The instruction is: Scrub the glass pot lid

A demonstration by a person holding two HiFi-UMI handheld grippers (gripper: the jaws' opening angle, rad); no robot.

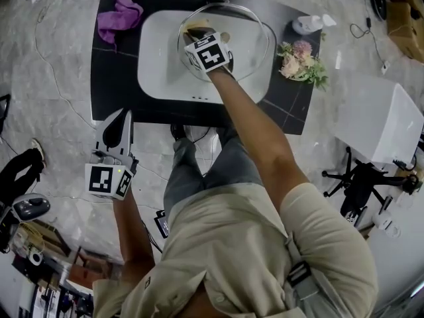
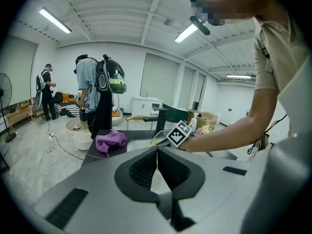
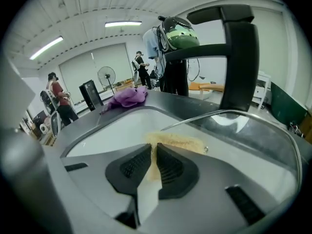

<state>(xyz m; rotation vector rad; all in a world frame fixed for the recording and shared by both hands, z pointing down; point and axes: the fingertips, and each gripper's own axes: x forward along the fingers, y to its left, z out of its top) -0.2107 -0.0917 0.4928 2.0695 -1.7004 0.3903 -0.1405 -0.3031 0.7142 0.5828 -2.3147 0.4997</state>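
The glass pot lid (image 1: 248,45) with a metal rim lies tilted in the white sink (image 1: 156,58). My right gripper (image 1: 199,35) reaches into the sink over the lid, shut on a yellow sponge (image 1: 197,25). In the right gripper view the sponge (image 3: 178,141) sticks out past the gripper (image 3: 154,147) and presses on the lid (image 3: 253,130), just below its rim. My left gripper (image 1: 120,116) hangs off the counter's near edge, low at the left, shut and empty. In its own view the left gripper (image 2: 157,149) points toward the sink.
A black faucet (image 3: 239,57) stands behind the lid. A purple cloth (image 1: 119,15) lies on the black counter (image 1: 109,78) left of the sink. Flowers (image 1: 301,61) and a soap bottle (image 1: 308,24) sit at the right. People (image 2: 95,96) stand beyond the counter. A white box (image 1: 377,121) stands at the right.
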